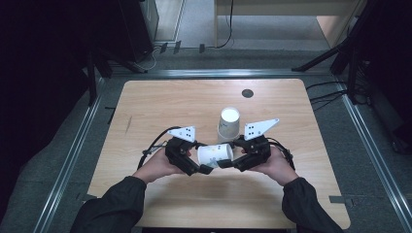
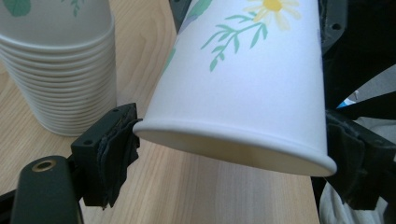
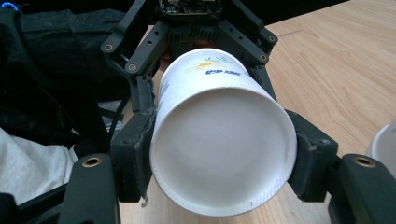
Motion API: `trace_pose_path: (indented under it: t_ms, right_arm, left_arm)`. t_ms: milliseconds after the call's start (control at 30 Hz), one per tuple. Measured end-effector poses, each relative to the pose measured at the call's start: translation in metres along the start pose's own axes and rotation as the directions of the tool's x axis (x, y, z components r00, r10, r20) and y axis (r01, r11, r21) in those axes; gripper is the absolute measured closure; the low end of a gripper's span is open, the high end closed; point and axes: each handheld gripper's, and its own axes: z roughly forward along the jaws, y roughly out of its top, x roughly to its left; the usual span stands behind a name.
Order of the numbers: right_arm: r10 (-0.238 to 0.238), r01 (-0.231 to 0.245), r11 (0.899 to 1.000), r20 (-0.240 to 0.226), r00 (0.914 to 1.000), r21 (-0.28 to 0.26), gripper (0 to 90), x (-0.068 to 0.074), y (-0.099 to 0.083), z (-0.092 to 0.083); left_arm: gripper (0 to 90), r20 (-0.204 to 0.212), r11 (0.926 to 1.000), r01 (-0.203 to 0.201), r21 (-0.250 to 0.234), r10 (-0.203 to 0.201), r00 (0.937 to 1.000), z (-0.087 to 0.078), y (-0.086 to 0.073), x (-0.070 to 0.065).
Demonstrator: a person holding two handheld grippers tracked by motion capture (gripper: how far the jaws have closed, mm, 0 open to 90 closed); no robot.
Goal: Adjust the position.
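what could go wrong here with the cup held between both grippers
1. The paper cup is thin; the right gripper clamps its base end, so a harder squeeze might crease it.
2. The left gripper barely touches the rim; it could slip off.
3. The cup stack stands close behind; a swing may topple it.

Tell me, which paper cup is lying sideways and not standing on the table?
The single cup held between the left gripper and the right gripper lies sideways above the table. The other cups form an upside-down stack standing just behind it.

Stack of paper cups [image 1: 228,124] upright mid-table; perhaps a dark grommet [image 1: 248,93] beyond.
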Motion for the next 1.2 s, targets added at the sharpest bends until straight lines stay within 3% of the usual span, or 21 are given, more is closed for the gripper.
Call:
trace_pose_path:
  t_ms: [167,667,867,1100,1200]
  right_arm:
    - [0.004,-0.004,1.000,-0.013,0.9999,-0.003,34.9,-0.001,0.000,0.001]
    - [0.031,-0.031,1.000,-0.013,0.9994,0.002,33.4,-0.001,0.000,0.002]
    - [0.036,-0.036,0.999,-0.008,0.9993,0.011,27.4,-0.001,0.001,0.002]
    - [0.026,-0.026,0.999,0.023,0.9994,0.029,26.8,-0.001,-0.002,-0.003]
    - [0.016,-0.019,0.998,0.038,0.9991,0.054,26.8,0.000,-0.005,-0.002]
  left_arm:
    - [20.5,0.009,0.9999,-0.015,0.000,0.015,0.9999,-0.002,0.000,-0.001]
    - [22.5,0.005,0.9998,-0.008,0.020,0.008,1.0000,-0.005,0.003,-0.001]
    - [22.7,0.000,0.9998,-0.015,0.016,0.015,0.9999,-0.015,0.005,-0.001]
    - [22.7,-0.049,0.9984,-0.031,0.047,0.033,0.9983,-0.038,0.010,-0.004]
    - [22.7,-0.075,0.9961,-0.027,0.084,0.033,0.9966,-0.046,0.015,-0.008]
